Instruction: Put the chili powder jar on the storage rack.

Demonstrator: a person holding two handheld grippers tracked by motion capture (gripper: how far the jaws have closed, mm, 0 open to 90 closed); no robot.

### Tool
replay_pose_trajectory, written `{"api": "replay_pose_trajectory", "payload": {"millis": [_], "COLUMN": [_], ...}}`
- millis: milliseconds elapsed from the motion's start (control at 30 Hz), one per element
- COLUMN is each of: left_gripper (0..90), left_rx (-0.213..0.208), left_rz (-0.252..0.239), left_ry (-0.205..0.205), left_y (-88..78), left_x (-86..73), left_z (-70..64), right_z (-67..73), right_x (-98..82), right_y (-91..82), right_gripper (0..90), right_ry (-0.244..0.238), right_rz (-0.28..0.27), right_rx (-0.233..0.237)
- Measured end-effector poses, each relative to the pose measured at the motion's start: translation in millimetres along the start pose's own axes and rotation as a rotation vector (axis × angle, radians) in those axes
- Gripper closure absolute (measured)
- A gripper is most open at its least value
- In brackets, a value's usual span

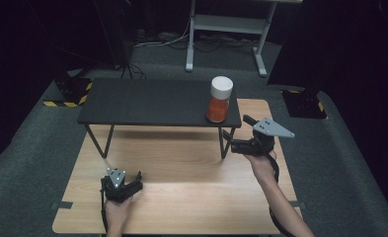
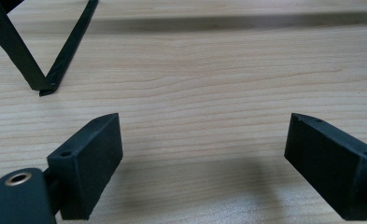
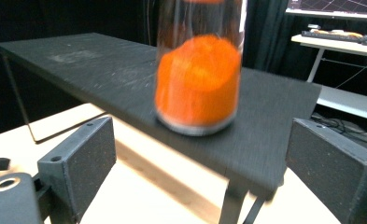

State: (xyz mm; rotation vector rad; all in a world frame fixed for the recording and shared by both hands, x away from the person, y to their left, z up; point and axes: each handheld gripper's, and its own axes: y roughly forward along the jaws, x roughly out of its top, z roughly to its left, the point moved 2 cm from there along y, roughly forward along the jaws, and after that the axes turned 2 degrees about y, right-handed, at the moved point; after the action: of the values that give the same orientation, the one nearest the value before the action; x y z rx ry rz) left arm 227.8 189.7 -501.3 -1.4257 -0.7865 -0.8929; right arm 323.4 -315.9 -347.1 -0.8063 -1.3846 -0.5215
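A clear jar (image 1: pixel 218 100) with a white lid and orange contents stands upright on the right end of a low black shelf (image 1: pixel 152 101). My right gripper (image 1: pixel 235 129) is open just in front of and below the jar, at the shelf's right front corner, with nothing between its fingers. In the right gripper view the jar (image 3: pixel 199 84) stands close ahead between and beyond the open jaws of the right gripper (image 3: pixel 202 154), slightly blurred. My left gripper (image 1: pixel 128 179) rests low over the wooden table (image 1: pixel 181 197) near its front left. The left gripper (image 2: pixel 204 140) is open and empty.
The black shelf stands on thin metal legs (image 2: pixel 41 60) across the back of the wooden table. Grey carpet surrounds the table, and a white desk frame (image 1: pixel 226 29) stands behind it. A desk with a monitor (image 3: pixel 335 18) is in the background.
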Motion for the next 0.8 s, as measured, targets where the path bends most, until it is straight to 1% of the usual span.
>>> {"api": "replay_pose_trajectory", "payload": {"millis": [33, 100, 133, 233, 300, 333, 367, 400, 433, 467, 500, 533, 567, 600, 667, 700, 733, 767, 800], "left_gripper": [11.7, 11.7, 11.7, 11.7, 11.7, 11.7, 11.7, 11.7, 11.7, 11.7, 11.7, 11.7, 11.7, 11.7, 11.7, 11.7, 11.7, 11.7, 11.7], "left_rx": [0.000, 0.001, 0.002, 0.002, 0.003, 0.003, 0.003, 0.004, 0.004, 0.005, 0.005, 0.005, 0.005, 0.006, 0.007, 0.007, 0.008, 0.008, 0.009], "left_rz": [0.000, 0.002, 0.002, 0.004, 0.005, 0.005, 0.005, 0.008, 0.008, 0.009, 0.009, 0.010, 0.010, 0.010, 0.011, 0.011, 0.012, 0.012, 0.013], "left_ry": [0.000, 0.002, 0.003, 0.003, 0.004, 0.004, 0.004, 0.003, 0.003, 0.004, 0.004, 0.003, 0.003, 0.004, 0.004, 0.004, 0.005, 0.005, 0.005], "left_y": [0.0, 0.1, 0.1, 0.2, 0.4, 0.5, 0.5, 0.7, 0.7, 0.7, 0.7, 0.7, 0.7, 0.7, 0.8, 0.8, 0.8, 0.8, 0.9], "left_x": [0.0, 0.3, 0.3, 0.4, 0.6, 0.7, 0.7, 1.1, 1.1, 1.2, 1.2, 1.3, 1.3, 1.3, 1.5, 1.5, 1.5, 1.5, 1.7], "left_z": [0.0, -0.4, -0.5, -0.8, -1.0, -1.0, -1.0, -1.1, -1.1, -1.3, -1.3, -1.3, -1.3, -1.5, -1.8, -1.8, -1.9, -1.9, -2.3], "right_z": [0.0, 3.9, 7.0, 9.7, 9.1, 9.1, 9.1, 7.9, 7.9, 3.1, 3.1, 0.2, 0.2, -2.2, -7.3, -7.3, -8.5, -8.5, -8.7], "right_x": [0.0, -14.6, -26.0, -46.7, -62.6, -71.4, -71.4, -88.3, -88.3, -102.8, -102.8, -115.4, -115.4, -121.2, -136.0, -136.0, -144.0, -144.0, -151.0], "right_y": [0.0, -10.9, -18.8, -29.8, -34.8, -36.7, -36.7, -38.1, -38.1, -37.0, -37.0, -35.2, -35.2, -34.5, -34.0, -34.0, -34.1, -34.1, -33.9], "right_gripper": [8.4, 8.8, 9.0, 9.2, 9.3, 9.4, 9.4, 9.6, 9.6, 9.8, 9.8, 10.3, 10.3, 10.3, 10.2, 10.2, 10.1, 10.1, 10.1], "right_ry": [0.000, 0.003, -0.004, -0.002, 0.029, 0.040, 0.040, 0.060, 0.060, 0.101, 0.101, 0.128, 0.128, 0.144, 0.200, 0.200, 0.226, 0.226, 0.244], "right_rz": [0.000, -0.007, -0.004, 0.024, 0.051, 0.065, 0.065, 0.100, 0.100, 0.142, 0.142, 0.172, 0.172, 0.182, 0.197, 0.197, 0.199, 0.199, 0.206], "right_rx": [0.000, -0.005, -0.011, -0.026, -0.043, -0.059, -0.059, -0.094, -0.094, -0.118, -0.118, -0.153, -0.153, -0.162, -0.176, -0.176, -0.181, -0.181, -0.189]}}
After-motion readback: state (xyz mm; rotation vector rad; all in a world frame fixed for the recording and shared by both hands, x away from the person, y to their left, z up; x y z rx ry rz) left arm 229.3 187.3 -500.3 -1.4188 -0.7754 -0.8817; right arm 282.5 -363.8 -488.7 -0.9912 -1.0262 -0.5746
